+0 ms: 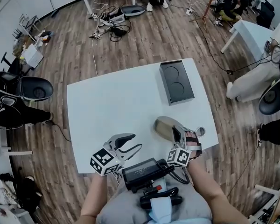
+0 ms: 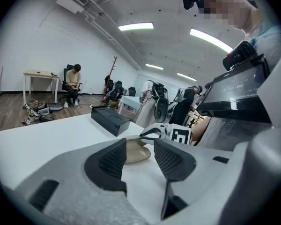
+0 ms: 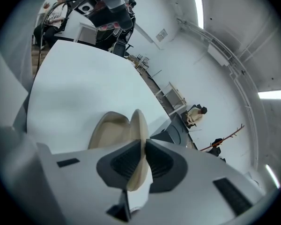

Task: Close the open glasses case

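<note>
The beige glasses case (image 1: 164, 126) lies open near the front right of the white table (image 1: 112, 106). In the right gripper view its lid (image 3: 138, 130) stands on edge between the pads, with the hollow base (image 3: 108, 129) to the left. My right gripper (image 1: 176, 134) is shut on that lid. The left gripper (image 1: 133, 143) hovers over the table's front edge, left of the case, open and with nothing in it. The left gripper view looks between its jaws (image 2: 139, 157) at the case (image 2: 136, 153) and the right gripper (image 2: 155, 131) behind it.
A black box (image 1: 176, 81) with two round recesses sits at the table's far right. A small round object (image 1: 200, 131) lies by the right edge. Chairs, cables, other tables and seated people surround the table on the wooden floor.
</note>
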### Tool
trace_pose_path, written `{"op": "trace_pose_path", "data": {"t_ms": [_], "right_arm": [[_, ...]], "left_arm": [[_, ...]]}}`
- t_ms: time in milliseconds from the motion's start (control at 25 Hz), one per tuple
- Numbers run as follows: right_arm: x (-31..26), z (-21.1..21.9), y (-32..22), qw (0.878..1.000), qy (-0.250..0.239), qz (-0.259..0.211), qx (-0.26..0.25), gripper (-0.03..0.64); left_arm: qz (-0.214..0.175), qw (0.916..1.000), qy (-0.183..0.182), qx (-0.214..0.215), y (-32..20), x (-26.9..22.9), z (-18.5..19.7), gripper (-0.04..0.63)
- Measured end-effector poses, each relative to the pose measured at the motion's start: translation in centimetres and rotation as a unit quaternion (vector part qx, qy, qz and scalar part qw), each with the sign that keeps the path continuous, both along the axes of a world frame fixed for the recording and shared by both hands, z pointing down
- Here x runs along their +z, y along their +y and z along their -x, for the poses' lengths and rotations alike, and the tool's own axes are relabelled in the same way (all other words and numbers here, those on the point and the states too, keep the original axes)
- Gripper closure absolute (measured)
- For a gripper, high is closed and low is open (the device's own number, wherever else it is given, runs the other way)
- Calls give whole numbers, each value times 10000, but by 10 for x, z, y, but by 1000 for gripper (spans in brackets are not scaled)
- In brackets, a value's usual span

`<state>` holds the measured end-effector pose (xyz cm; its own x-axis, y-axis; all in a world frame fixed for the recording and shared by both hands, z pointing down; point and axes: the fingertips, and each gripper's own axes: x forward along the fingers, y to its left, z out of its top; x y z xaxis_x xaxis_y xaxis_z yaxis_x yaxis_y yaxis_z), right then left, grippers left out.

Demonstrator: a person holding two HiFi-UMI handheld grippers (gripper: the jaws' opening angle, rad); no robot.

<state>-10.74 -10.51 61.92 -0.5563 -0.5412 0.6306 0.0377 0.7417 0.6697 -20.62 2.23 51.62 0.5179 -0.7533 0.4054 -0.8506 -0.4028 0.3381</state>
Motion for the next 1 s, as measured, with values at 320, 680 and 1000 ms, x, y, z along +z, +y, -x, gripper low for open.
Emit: {"op": "trace_pose_path", "data": {"t_ms": [320, 680, 1000], "right_arm": [[1, 1, 25, 9999, -65, -68, -86, 566], [11, -1, 38, 9998, 73, -143, -98, 566], [18, 2, 51, 9974, 195, -563, -394, 566]], "left_arm": [[-97, 9999, 57, 62, 13, -2, -2, 414], [-176, 9997, 76, 136, 25, 0, -7, 414], [141, 9966, -531, 615, -5, 21, -9, 414]]}}
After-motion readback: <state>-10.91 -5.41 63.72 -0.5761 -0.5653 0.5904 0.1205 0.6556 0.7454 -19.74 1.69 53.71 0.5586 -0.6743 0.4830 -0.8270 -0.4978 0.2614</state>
